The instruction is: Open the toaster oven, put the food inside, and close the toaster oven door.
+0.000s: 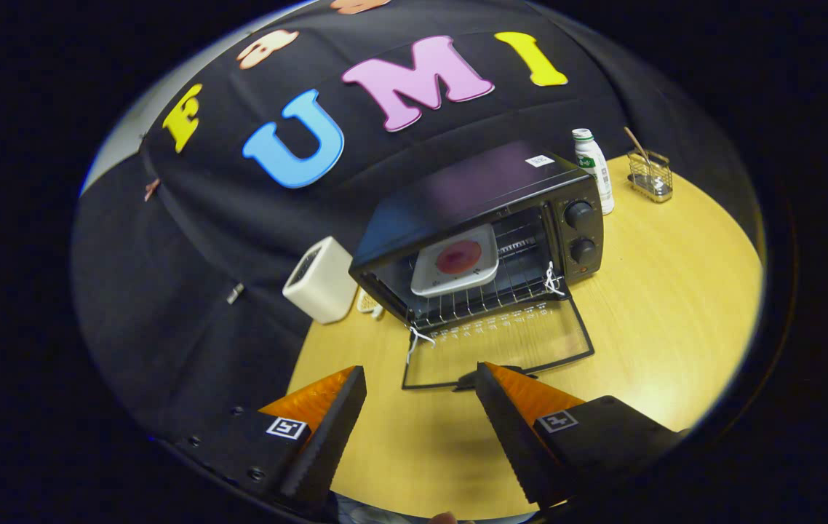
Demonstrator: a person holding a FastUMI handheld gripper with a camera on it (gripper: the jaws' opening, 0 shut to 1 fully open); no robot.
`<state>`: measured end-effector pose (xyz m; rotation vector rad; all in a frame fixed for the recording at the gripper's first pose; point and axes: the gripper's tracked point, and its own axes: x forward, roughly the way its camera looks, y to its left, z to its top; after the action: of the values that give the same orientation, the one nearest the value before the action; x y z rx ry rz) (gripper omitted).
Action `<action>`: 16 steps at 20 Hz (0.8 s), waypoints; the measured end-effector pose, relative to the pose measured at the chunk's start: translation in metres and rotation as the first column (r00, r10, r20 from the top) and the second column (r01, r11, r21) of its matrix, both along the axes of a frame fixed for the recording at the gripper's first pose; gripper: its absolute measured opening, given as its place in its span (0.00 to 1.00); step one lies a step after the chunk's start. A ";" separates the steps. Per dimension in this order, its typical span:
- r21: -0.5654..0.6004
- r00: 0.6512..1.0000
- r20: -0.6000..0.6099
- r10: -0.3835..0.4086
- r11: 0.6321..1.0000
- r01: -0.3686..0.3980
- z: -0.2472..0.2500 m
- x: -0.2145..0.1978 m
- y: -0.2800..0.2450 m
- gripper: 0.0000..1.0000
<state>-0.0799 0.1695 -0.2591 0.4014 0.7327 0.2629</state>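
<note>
A black toaster oven stands on the wooden table beyond my fingers, its glass door folded down flat toward me. Inside, on the wire rack, rests a white square plate with a round reddish piece of food on it. My gripper hovers above the table just short of the door's front edge, open, with nothing between the fingers. The door's handle sits right by the right fingertip.
A white boxy appliance stands left of the oven against the black cloth wall. Behind the oven to the right are a white bottle with a green cap and a small wire basket. Bare wooden tabletop spreads right of the oven.
</note>
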 end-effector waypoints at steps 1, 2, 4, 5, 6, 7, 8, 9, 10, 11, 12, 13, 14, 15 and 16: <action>-0.042 1.000 -0.003 0.021 0.999 -0.021 -0.007 -0.005 0.001 0.99; -0.076 0.999 -0.011 0.039 0.996 -0.040 -0.015 -0.010 0.002 0.98; -0.127 0.997 -0.047 0.066 0.989 -0.071 -0.034 -0.021 0.006 0.98; -0.146 0.995 -0.072 0.075 0.986 -0.085 -0.046 -0.024 0.007 0.98; -0.168 0.992 -0.105 0.072 0.982 -0.089 -0.058 -0.029 0.006 0.98; -0.185 0.989 -0.129 0.071 0.978 -0.095 -0.070 -0.031 0.006 0.99; -0.211 0.986 -0.155 0.067 0.972 -0.100 -0.083 -0.034 0.004 0.99; -0.236 0.981 -0.183 0.061 0.966 -0.104 -0.096 -0.036 0.002 0.99; -0.250 0.977 -0.204 0.061 0.962 -0.112 -0.108 -0.037 0.002 0.99; -0.268 0.973 -0.223 0.063 0.955 -0.123 -0.121 -0.039 0.002 0.99; -0.290 0.970 -0.236 0.064 0.948 -0.133 -0.130 -0.040 0.001 0.99; -0.308 0.968 -0.244 0.066 0.941 -0.142 -0.138 -0.039 0.002 0.99; -0.323 0.966 -0.249 0.063 0.935 -0.144 -0.145 -0.037 0.003 0.99; -0.337 0.966 -0.252 0.053 0.931 -0.139 -0.151 -0.033 0.002 0.99; -0.354 0.968 -0.250 0.032 0.927 -0.122 -0.156 -0.026 0.000 0.99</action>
<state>-0.1063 0.1691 -0.4152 0.0453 1.0170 0.1463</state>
